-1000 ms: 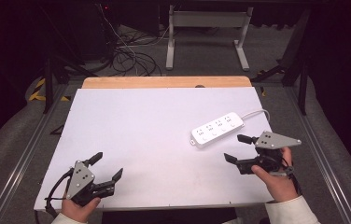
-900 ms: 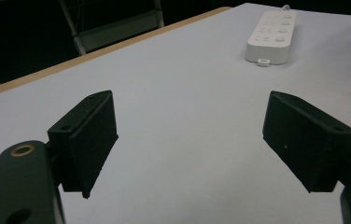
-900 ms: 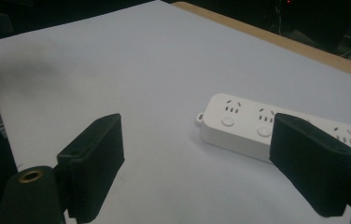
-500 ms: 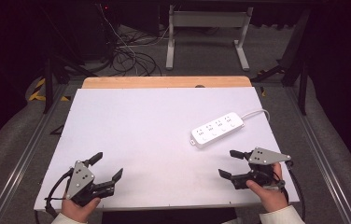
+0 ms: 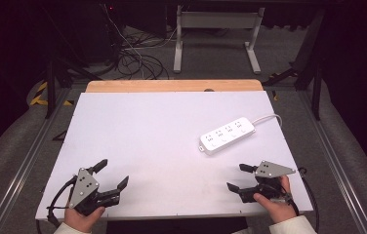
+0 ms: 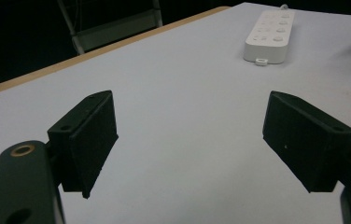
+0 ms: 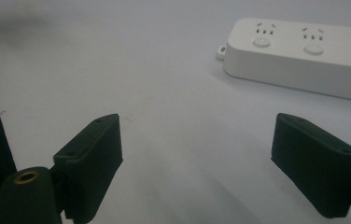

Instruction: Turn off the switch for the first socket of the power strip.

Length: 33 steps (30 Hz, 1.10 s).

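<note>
Grippers point(image 5: 236, 178) apart from power strip point(image 5: 227, 135) (jaws wide)

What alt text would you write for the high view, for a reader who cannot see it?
A person's hands hold two open tools, the left tool and the right tool, at the near edge of a white table. A white power strip lies flat on the right side, just beyond the right tool, its cable running off the right edge.

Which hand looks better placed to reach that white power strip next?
Probably the right. The right gripper sits open just in front of the power strip on the table's right half, which looms close in its own view. The left gripper, also open, waits at the far left corner, with bare table between.
</note>
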Motion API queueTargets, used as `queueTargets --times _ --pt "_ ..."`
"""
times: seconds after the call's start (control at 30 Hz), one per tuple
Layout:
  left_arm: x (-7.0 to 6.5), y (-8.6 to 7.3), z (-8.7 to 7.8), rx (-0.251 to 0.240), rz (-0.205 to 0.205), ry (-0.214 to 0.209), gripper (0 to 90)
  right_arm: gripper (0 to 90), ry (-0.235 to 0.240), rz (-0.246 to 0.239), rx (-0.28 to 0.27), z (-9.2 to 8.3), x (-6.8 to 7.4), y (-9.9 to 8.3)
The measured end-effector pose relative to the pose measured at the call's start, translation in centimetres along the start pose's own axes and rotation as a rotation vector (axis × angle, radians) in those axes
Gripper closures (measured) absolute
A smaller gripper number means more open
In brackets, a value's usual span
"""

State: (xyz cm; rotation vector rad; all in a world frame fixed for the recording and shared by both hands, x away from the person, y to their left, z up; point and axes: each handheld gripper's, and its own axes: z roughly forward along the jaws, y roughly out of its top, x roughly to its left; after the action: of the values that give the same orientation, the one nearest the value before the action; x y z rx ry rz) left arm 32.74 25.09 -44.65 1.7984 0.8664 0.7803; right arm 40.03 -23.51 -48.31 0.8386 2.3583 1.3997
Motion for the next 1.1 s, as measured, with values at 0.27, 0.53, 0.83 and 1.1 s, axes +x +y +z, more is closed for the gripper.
queueTargets --times 0.27,0.53,0.83,1.1 --pt "0.1 -0.1 0.1 0.009 0.006 -0.002 18.0 16.4 0.006 0.01 0.049 0.8 0.2 -1.0" --pt "0.2 -0.1 0.2 0.012 0.009 -0.005 18.0 16.9 -0.014 -0.029 0.029 0.8 0.7 -0.6" --pt "0.3 -0.1 0.2 0.009 0.003 0.0 18.0 16.9 -0.041 -0.038 -0.031 0.1 0.4 -0.4" --pt "0.3 -0.1 0.2 0.011 0.01 0.001 18.0 17.3 -0.042 -0.04 -0.042 0.0 0.4 -0.4"
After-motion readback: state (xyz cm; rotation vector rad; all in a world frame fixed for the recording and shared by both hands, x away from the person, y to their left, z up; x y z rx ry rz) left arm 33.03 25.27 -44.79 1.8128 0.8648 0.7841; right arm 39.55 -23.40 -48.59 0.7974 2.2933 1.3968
